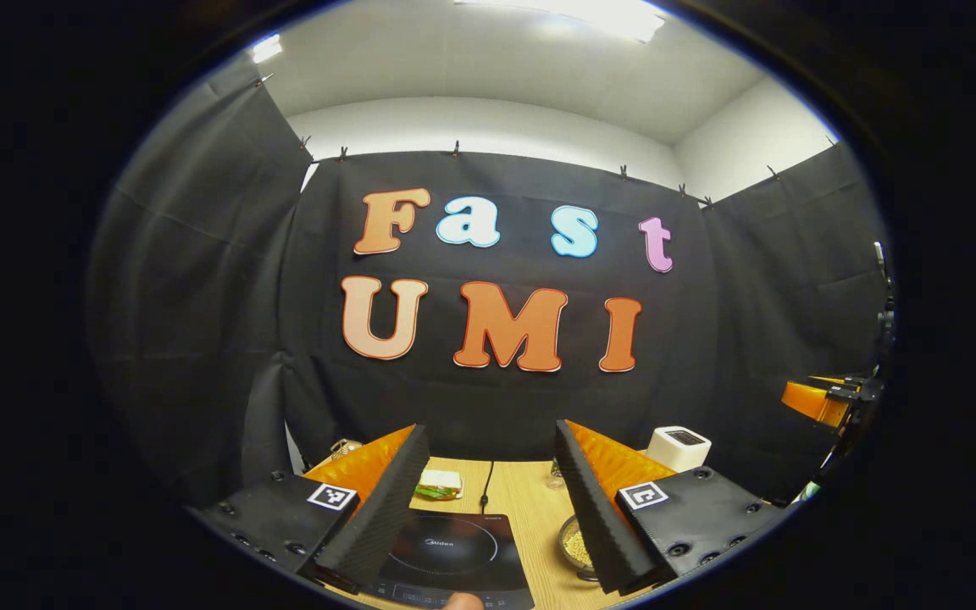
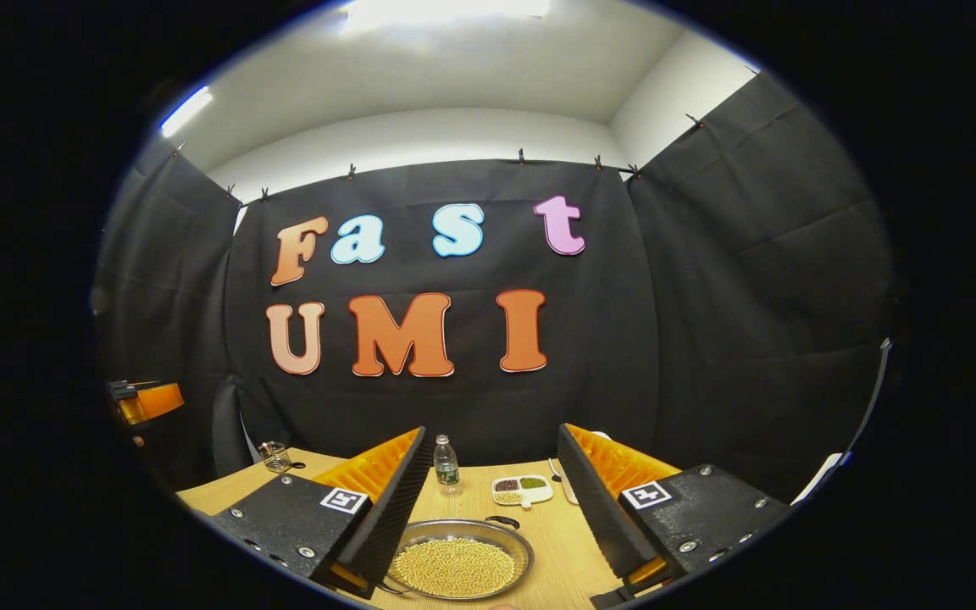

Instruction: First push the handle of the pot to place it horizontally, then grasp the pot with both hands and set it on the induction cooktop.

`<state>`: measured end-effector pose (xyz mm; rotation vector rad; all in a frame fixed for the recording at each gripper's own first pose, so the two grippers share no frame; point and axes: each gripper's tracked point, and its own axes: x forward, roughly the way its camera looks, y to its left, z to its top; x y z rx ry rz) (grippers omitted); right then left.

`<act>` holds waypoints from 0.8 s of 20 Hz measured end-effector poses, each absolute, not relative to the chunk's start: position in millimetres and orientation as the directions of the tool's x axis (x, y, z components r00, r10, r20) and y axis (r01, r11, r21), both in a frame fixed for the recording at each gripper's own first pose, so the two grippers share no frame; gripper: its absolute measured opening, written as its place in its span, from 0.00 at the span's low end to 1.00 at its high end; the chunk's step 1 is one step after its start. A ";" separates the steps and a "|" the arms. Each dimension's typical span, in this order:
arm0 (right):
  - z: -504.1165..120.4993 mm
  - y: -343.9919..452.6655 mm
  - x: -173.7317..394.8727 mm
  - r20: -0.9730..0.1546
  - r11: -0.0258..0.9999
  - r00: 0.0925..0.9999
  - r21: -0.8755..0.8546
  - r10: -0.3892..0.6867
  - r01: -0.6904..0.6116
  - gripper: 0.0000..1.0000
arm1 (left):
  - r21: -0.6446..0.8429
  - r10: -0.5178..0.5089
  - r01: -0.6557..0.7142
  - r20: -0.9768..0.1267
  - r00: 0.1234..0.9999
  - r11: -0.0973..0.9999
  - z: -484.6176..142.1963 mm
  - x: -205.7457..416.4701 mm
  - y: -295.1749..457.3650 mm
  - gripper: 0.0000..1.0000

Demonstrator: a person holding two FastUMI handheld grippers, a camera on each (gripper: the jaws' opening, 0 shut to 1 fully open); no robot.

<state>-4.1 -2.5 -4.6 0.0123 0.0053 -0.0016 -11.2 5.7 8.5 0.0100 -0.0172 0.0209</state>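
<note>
Pot (image 2: 461, 566) holds beans | cooktop (image 1: 454, 559) bare | both claws spread wide

This was a small test booth made to look a bit like a kitchen. Black cloth (image 2: 751, 280) hung on clips all around a wooden table (image 2: 551, 542), under a white ceiling with bright lights (image 1: 598, 13). On the table sat a flat black cooktop (image 1: 454, 555), and behind the cooktop lay a sandwich (image 1: 439, 485). A white toaster (image 1: 679, 447) stood to the right of the cooktop. The table also held a pan of beans (image 2: 458, 563), a water bottle (image 2: 446, 464) and a small snack tray (image 2: 522, 489).
</note>
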 end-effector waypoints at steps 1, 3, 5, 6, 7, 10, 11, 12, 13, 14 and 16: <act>-5.5 -4.1 -4.8 -0.007 1.000 1.000 0.016 -0.004 0.004 0.94 | 0.009 0.019 -0.019 0.020 1.000 1.000 9.2 -12.4 4.1 0.97; -6.4 -6.4 -5.1 -0.010 1.000 1.000 0.022 -0.005 0.005 0.94 | 0.009 0.017 -0.018 0.021 1.000 1.000 9.3 -13.0 3.8 0.97; -7.4 -7.1 -5.7 -0.012 1.000 1.000 0.022 -0.006 0.006 0.93 | 0.010 0.018 -0.018 0.021 1.000 1.000 8.9 -13.6 2.7 0.97; -7.5 -6.6 -5.9 -0.012 1.000 1.000 0.021 -0.006 0.007 0.93 | 0.009 0.016 -0.017 0.020 1.000 1.000 9.6 -13.8 2.4 0.97; -7.5 -6.5 -5.7 -0.011 1.000 1.000 0.020 -0.006 0.006 0.93 | 0.009 0.017 -0.017 0.020 1.000 1.000 9.8 -13.7 2.0 0.98; -8.4 -5.0 -7.0 -0.011 1.000 1.000 0.019 0.001 -0.001 0.93 | 0.012 0.017 -0.017 0.020 1.000 1.000 10.0 -13.9 1.7 0.97; -9.7 -3.8 -7.1 -0.012 1.000 1.000 0.018 0.005 -0.004 0.93 | 0.012 0.016 -0.016 0.020 1.000 1.000 9.4 -15.1 0.6 0.97; -11.0 -3.2 -7.1 -0.015 1.000 1.000 0.018 0.007 -0.007 0.93 | 0.013 0.015 -0.015 0.019 1.000 1.000 9.2 -15.2 0.2 0.97; -12.0 -2.9 -7.4 -0.017 1.000 1.000 0.017 0.010 -0.010 0.93 | 0.014 0.015 -0.015 0.019 1.000 1.000 9.1 -15.4 0.3 0.97; -12.8 -3.3 -7.7 -0.019 1.000 1.000 0.018 0.011 -0.011 0.93 | 0.014 0.013 -0.013 0.021 1.000 1.000 9.8 -15.3 0.7 0.97; -14.1 -2.1 -8.7 -0.020 1.000 1.000 0.025 0.015 -0.015 0.90 | 0.013 0.015 -0.015 0.021 1.000 1.000 10.0 -17.2 1.5 0.96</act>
